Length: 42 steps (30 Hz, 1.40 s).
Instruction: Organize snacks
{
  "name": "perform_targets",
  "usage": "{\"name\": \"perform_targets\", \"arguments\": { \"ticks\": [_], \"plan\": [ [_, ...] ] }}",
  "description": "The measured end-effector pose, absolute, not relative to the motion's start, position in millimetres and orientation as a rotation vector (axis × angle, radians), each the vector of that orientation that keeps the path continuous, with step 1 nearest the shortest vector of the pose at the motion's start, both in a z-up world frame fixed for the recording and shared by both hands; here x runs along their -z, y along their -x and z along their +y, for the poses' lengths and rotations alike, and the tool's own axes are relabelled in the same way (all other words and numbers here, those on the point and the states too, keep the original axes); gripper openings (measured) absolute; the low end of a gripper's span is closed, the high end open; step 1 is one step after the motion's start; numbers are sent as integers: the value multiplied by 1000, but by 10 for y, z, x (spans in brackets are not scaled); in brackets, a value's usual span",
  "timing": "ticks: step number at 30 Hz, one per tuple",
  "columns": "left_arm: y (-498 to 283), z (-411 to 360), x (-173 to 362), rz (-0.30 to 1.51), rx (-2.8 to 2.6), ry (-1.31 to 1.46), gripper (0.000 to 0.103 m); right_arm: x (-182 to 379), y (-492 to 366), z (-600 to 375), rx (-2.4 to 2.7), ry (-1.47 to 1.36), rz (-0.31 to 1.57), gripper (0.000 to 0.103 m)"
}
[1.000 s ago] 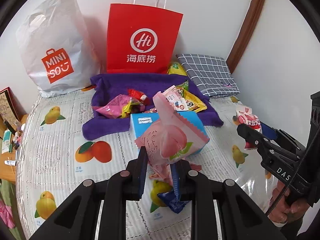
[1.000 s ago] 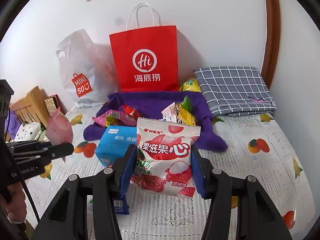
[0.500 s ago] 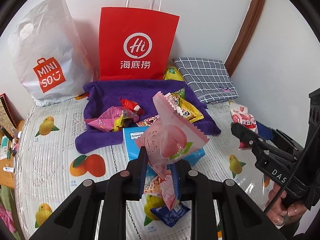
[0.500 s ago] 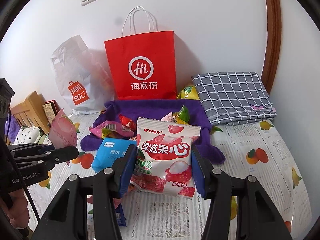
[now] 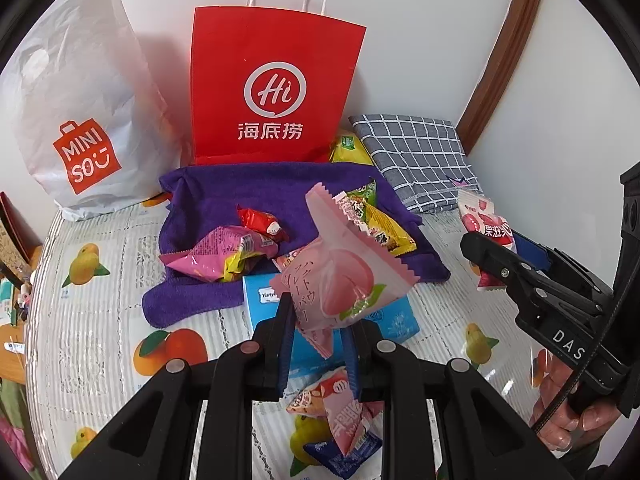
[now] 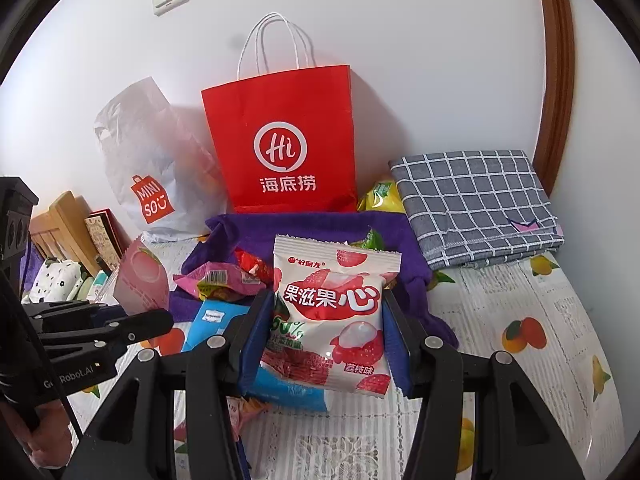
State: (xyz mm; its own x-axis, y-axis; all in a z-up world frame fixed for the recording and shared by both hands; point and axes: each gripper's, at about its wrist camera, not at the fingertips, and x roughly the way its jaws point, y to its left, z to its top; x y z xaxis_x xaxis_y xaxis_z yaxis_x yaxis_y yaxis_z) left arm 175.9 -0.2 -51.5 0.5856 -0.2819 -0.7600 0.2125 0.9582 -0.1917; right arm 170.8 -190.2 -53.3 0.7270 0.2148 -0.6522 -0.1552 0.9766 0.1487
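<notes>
Now both grippers carry snacks.
Left gripper [image 5: 316,332] pinches a pink packet [image 5: 340,280]; right gripper [image 6: 326,332] clamps a lychee bag [image 6: 332,312].

A pink peach-print packet [image 5: 340,276] is pinched upright by its lower edge, lifted above a blue box [image 5: 394,320] on the fruit-print cloth. A white-and-red lychee gummy bag [image 6: 334,316] is clamped by its sides, face forward. More wrapped snacks [image 5: 224,254] lie scattered on a purple towel [image 5: 256,184].

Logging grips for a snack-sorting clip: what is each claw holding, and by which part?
The left claw pinches the pink peach packet by its lower sealed end. The right claw clamps the white lychee bag across its two side edges.
</notes>
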Motion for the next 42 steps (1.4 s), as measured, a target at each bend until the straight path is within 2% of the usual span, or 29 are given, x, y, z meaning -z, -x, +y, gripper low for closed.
{"name": "perform_targets", "arguments": {
  "ticks": [42],
  "plan": [
    [-2226,252,554,903,250,63,21,636,-2279,-1734,-216,-62,741,52]
  ]
}}
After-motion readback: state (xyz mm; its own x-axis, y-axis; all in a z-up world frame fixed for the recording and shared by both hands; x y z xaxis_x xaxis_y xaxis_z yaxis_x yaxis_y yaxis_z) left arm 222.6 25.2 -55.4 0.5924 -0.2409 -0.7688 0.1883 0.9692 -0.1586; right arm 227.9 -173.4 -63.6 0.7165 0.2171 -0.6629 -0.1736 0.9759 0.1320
